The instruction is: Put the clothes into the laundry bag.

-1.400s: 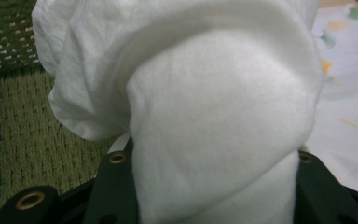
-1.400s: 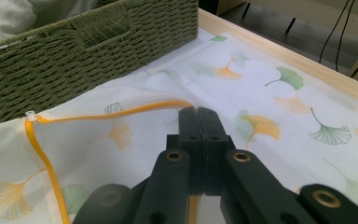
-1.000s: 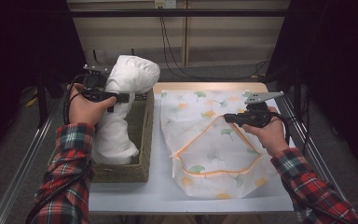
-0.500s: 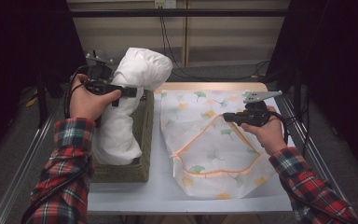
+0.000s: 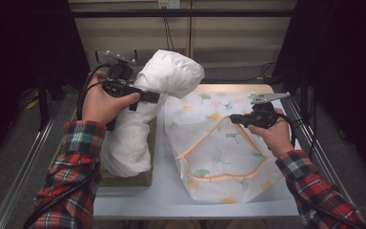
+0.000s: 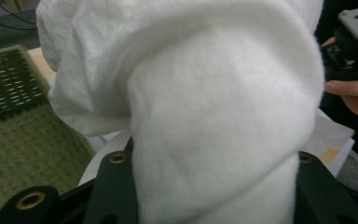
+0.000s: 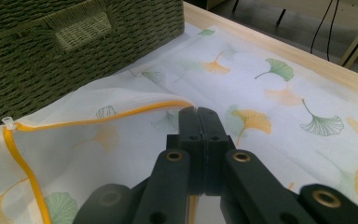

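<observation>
A bulky white cloth hangs from my left gripper, its lower end still down in the green woven basket. In the left gripper view the cloth bulges between the two black jaws of the left gripper, which press on it from both sides. A white mesh bag printed with ginkgo leaves lies on the table, its orange-zippered mouth facing the basket. My right gripper is shut on the mouth's upper rim and holds it raised in a peak. In the right gripper view the right gripper meets the orange zip edge of the bag.
The basket stands at the table's left, right beside the bag's mouth. The white tabletop shows in front of both. Metal rails run along both sides of the table, and cables hang at the back.
My left gripper has risen and swung right toward the bag, pulling the white cloth farther out of the basket. The right gripper and the bag's rim have stayed put.
</observation>
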The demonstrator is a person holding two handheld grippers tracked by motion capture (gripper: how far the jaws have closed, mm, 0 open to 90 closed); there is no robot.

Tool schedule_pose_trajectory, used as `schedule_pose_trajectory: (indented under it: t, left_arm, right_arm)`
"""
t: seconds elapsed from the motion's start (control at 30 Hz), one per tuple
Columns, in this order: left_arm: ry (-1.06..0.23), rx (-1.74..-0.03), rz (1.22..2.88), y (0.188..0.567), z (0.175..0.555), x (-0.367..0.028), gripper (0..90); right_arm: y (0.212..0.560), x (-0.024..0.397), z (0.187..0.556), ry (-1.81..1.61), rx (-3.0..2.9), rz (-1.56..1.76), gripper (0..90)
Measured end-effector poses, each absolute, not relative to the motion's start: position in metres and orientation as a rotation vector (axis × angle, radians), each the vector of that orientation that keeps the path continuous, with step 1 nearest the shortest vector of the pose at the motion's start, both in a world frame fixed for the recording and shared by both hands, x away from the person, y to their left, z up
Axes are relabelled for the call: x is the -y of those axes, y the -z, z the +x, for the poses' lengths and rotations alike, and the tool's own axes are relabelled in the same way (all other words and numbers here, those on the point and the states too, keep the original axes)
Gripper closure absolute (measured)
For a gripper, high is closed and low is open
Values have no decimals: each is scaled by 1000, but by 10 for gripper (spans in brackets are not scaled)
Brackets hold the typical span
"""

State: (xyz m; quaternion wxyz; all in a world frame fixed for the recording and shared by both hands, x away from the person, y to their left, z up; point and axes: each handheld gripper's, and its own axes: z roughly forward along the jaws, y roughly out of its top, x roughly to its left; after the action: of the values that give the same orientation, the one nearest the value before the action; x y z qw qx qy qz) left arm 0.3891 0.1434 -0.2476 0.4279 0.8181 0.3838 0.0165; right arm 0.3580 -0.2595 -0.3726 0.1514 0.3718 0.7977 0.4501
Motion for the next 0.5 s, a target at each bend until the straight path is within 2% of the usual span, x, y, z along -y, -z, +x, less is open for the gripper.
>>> schedule_pose_trajectory:
  t: [0.5]
  left_arm:
    - [76, -788, 2100, 247, 364, -106, 557]
  right_arm:
    - [371, 267, 364, -1286, -2266, 1104, 900]
